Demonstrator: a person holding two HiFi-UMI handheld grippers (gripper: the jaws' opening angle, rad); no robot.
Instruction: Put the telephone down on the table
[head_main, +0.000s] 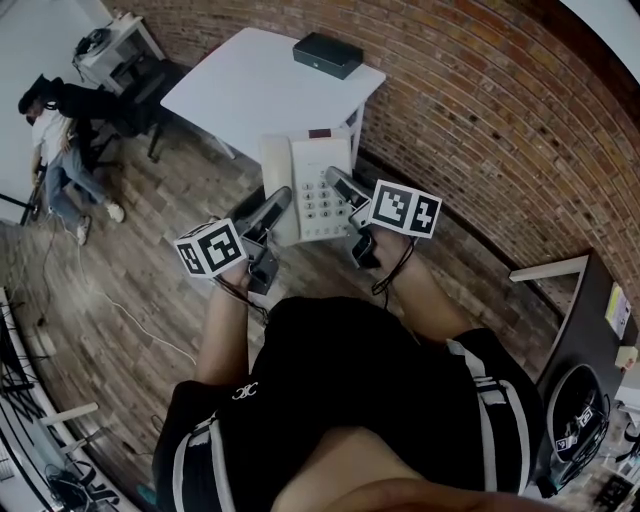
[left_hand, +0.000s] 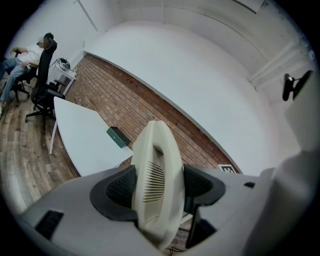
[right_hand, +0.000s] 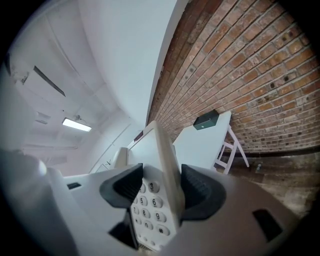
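A cream desk telephone (head_main: 308, 187) with a keypad and its handset on the left side hangs in the air above the wooden floor, short of the white table (head_main: 250, 85). My left gripper (head_main: 276, 204) is shut on the telephone's left edge (left_hand: 156, 185), by the slotted handset end. My right gripper (head_main: 340, 186) is shut on the telephone's right edge (right_hand: 161, 172), beside the number keys. Both sets of dark pads press against the cream casing.
A dark box (head_main: 327, 54) lies at the table's far right corner. A brick wall (head_main: 480, 120) runs behind and to the right. A person (head_main: 55, 150) sits in a chair at far left by a small desk (head_main: 115, 45). A dark cabinet (head_main: 585, 360) stands at right.
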